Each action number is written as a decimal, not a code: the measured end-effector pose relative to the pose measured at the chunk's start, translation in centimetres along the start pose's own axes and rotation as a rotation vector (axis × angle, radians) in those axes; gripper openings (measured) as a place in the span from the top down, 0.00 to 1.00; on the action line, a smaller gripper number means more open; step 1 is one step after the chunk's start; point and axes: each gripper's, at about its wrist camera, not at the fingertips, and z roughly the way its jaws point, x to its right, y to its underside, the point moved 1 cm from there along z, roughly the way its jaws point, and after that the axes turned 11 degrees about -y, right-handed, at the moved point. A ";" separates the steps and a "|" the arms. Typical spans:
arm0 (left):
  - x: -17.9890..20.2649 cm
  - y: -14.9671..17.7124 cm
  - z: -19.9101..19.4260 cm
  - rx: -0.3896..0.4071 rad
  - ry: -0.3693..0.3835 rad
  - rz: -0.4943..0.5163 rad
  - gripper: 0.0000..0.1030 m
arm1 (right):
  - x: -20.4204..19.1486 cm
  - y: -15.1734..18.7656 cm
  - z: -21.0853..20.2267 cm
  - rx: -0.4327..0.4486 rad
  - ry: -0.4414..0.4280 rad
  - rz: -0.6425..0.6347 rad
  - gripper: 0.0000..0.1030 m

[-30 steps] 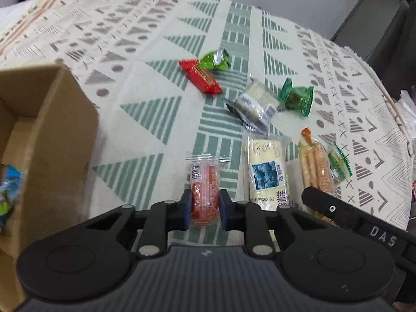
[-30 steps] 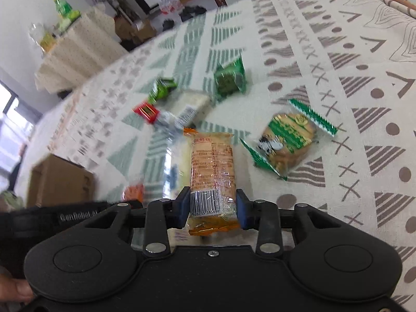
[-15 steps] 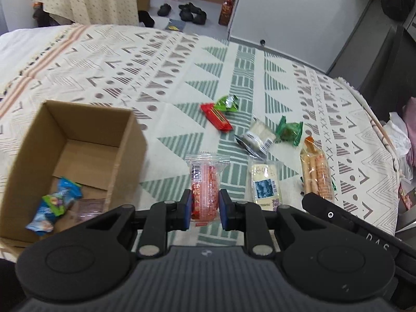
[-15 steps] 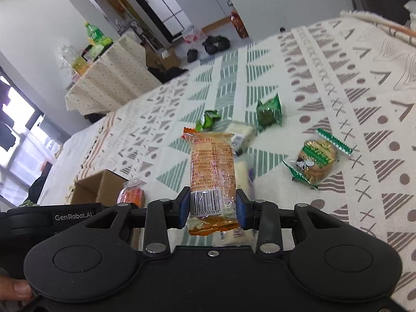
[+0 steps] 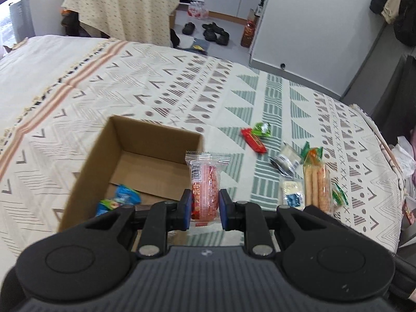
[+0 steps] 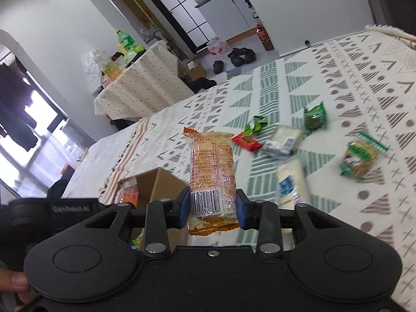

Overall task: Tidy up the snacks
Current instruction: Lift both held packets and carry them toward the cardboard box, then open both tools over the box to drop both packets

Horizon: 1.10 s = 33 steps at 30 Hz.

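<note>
My left gripper (image 5: 204, 209) is shut on a red snack packet (image 5: 205, 182), held in the air at the right edge of an open cardboard box (image 5: 104, 150). The box holds a blue and green packet (image 5: 122, 199). My right gripper (image 6: 212, 208) is shut on an orange cracker packet (image 6: 212, 166), raised above the bed; the packet (image 5: 317, 179) shows to the right in the left wrist view. The box (image 6: 158, 184) lies below left of it in the right wrist view. The left gripper's red packet (image 6: 128, 193) shows there over the box.
Loose snacks lie on the patterned bedspread (image 5: 182, 88): a red bar (image 5: 253, 140), a green packet (image 5: 261, 128), a silver packet (image 5: 286, 160), a pale cheese packet (image 5: 292, 195), a dark green packet (image 6: 314, 117) and a round biscuit pack (image 6: 360, 158). A cloth-covered side table (image 5: 124, 5) stands beyond the bed.
Both grippers have risen and drawn back from the bed with their packets. The left gripper has moved left, so the box now lies just beneath its packet.
</note>
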 end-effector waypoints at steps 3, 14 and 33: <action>-1.6 -0.3 -0.4 0.006 -0.012 -0.026 0.80 | -1.2 0.5 0.6 -0.010 -0.011 -0.020 0.66; -6.3 -0.2 -0.6 -0.001 -0.025 -0.088 0.80 | -5.0 2.5 2.3 -0.025 -0.072 -0.037 0.66; -11.8 0.3 1.2 -0.033 -0.085 -0.166 0.34 | -10.1 4.0 7.0 -0.088 -0.120 -0.073 0.66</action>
